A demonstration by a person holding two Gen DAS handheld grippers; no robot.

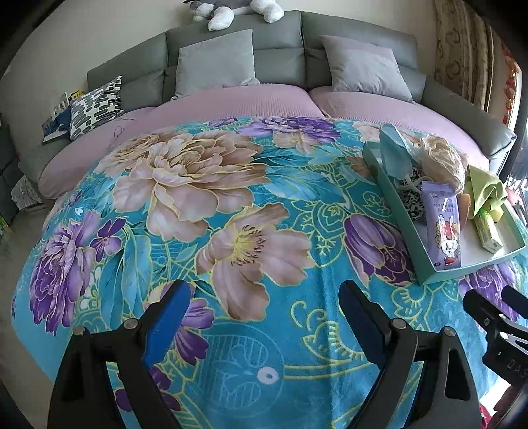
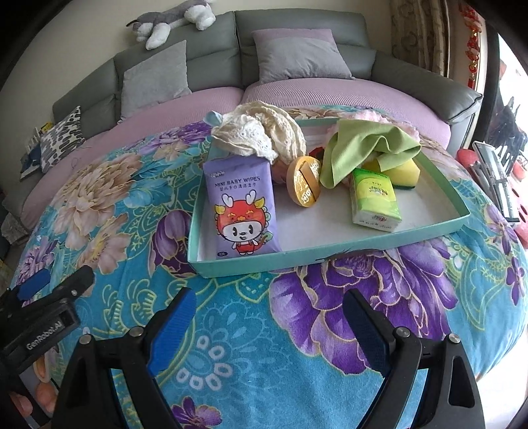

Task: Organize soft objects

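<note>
- My left gripper hangs over the flowered blanket with its blue pads spread wide and nothing between them; only the blanket's printed pattern shows in the gap.
- My right gripper is spread just as wide, also with nothing in it, over a big purple flower on the same blanket, just short of the near wall of the teal tray.
- Each gripper shows at the edge of the other's view, so the two sit side by side, near one another but apart.
- The tray lies flat on the blanket, ahead of my right gripper and off to the right of my left one.
- Inside it, at the near left, a purple pack of baby wipes leans up against the pile behind it.
- Behind the wipes sits a bundle of cream crocheted lace, resting at the tray's far left.
- A round orange tin stands on edge in the middle, beside the wipes.
- A green cloth is draped over a yellow sponge towards the back right.
- A green pack of tissues lies on the white floor of the tray, in front of the sponge.
- Beyond the blanket is a grey sofa with grey cushions, and a plush toy lies along its backrest.
</note>
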